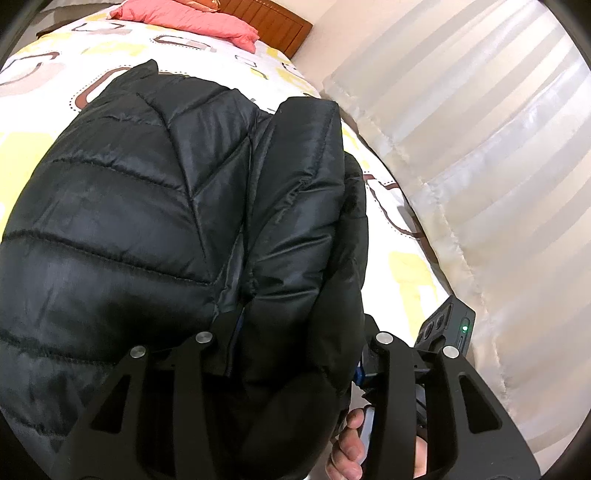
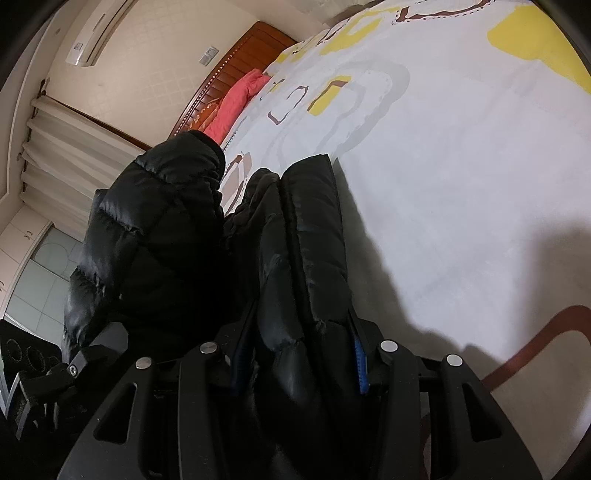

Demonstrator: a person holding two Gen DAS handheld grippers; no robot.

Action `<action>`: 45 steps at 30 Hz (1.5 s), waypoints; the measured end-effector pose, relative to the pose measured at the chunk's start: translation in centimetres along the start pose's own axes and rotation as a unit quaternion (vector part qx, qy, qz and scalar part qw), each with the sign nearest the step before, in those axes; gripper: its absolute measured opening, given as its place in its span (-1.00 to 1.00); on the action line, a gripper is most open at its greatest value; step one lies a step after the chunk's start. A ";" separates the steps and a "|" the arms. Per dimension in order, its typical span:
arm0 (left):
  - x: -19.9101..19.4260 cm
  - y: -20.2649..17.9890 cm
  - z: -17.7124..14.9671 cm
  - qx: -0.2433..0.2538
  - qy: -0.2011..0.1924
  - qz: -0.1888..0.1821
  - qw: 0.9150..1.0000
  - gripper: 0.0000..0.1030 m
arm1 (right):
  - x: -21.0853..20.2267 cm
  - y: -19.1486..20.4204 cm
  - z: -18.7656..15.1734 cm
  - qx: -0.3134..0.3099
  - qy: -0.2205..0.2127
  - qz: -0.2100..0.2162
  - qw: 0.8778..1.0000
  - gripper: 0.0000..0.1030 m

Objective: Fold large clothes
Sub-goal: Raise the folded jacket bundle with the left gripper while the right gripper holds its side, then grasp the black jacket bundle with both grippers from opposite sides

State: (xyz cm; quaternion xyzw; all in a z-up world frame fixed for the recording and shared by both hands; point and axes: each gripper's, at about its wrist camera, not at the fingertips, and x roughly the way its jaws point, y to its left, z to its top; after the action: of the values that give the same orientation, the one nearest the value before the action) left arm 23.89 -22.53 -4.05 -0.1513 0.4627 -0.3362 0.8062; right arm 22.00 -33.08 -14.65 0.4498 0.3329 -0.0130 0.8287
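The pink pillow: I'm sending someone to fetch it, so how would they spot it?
Find the bed with its patterned sheet. At its head, against the wooden headboard, lies the pink pillow, the only pink item there.

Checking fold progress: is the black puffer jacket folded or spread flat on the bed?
Partly folded, not flat. The black puffer jacket is bunched in layers, one panel doubled over, lying on the bedspread.

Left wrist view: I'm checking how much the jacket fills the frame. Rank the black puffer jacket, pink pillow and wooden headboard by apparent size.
1. black puffer jacket, by far the largest, though it is nearest the camera.
2. pink pillow.
3. wooden headboard, similar to the pillow and cut off by the frame, so unsure.
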 end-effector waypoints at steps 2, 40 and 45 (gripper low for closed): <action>0.1 -0.6 0.1 0.001 0.001 -0.012 1.000 0.14 | 0.0 0.2 0.1 0.001 0.000 -0.002 1.000 -0.12; -9.6 14.0 1.2 -0.139 -0.083 0.028 0.986 0.54 | -2.7 8.3 -0.1 -0.076 -0.015 0.001 0.997 0.22; -8.7 14.2 1.0 -0.153 -0.077 0.022 0.985 0.55 | -2.5 8.0 0.7 -0.099 -0.009 -0.050 0.994 -0.41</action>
State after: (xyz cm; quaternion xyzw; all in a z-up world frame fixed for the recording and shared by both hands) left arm 27.41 -6.34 -5.77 -0.2883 0.4483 -0.2304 0.8141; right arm 23.01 -29.55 -7.04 0.3480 0.3475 -0.0252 0.8704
